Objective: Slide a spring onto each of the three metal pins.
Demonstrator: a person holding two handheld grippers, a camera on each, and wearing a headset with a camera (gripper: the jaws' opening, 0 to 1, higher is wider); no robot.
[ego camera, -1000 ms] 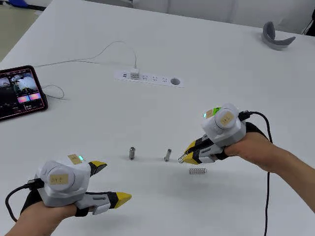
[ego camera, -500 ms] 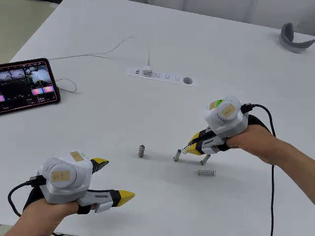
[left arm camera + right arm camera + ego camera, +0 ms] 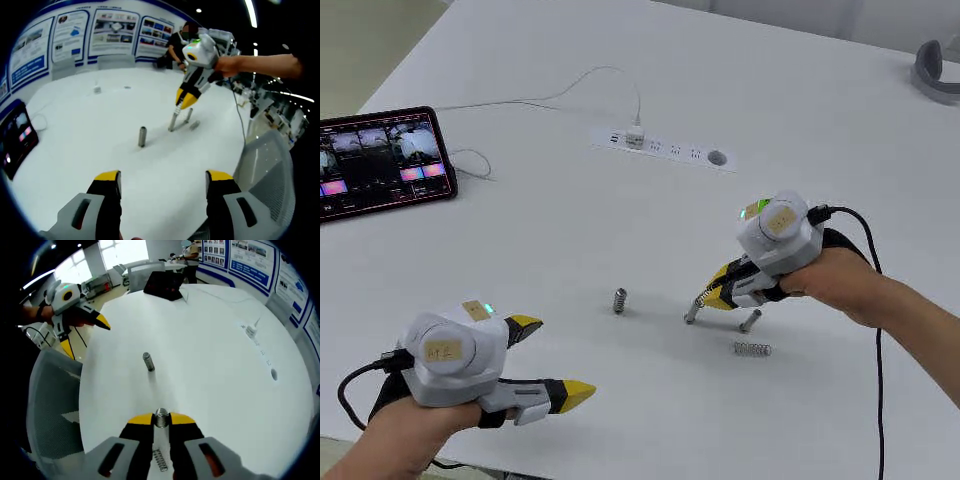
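Three short metal pins stand on the white table [image 3: 520,240]. The left pin [image 3: 619,300] [image 3: 142,136] [image 3: 148,361] carries a spring. My right gripper [image 3: 716,297] [image 3: 160,421] is shut on a second spring [image 3: 703,296] [image 3: 160,416], whose free end meets the top of the tilted middle pin [image 3: 692,313] [image 3: 172,121]. The right pin [image 3: 750,320] [image 3: 189,115] is bare, just under that gripper. A loose spring [image 3: 752,349] [image 3: 195,125] lies beside it. My left gripper [image 3: 552,360] [image 3: 162,179] hovers open and empty near the front edge.
A white power strip [image 3: 665,150] with a cable lies behind the pins. A tablet [image 3: 380,160] sits at the far left. A grey curved object [image 3: 935,75] rests at the back right. A grey chair back [image 3: 55,405] stands by the table edge.
My right gripper has carried its spring left and up, from beside the middle pin onto the pin's top, uncovering the right pin. The left gripper has barely moved; the camera shifted.
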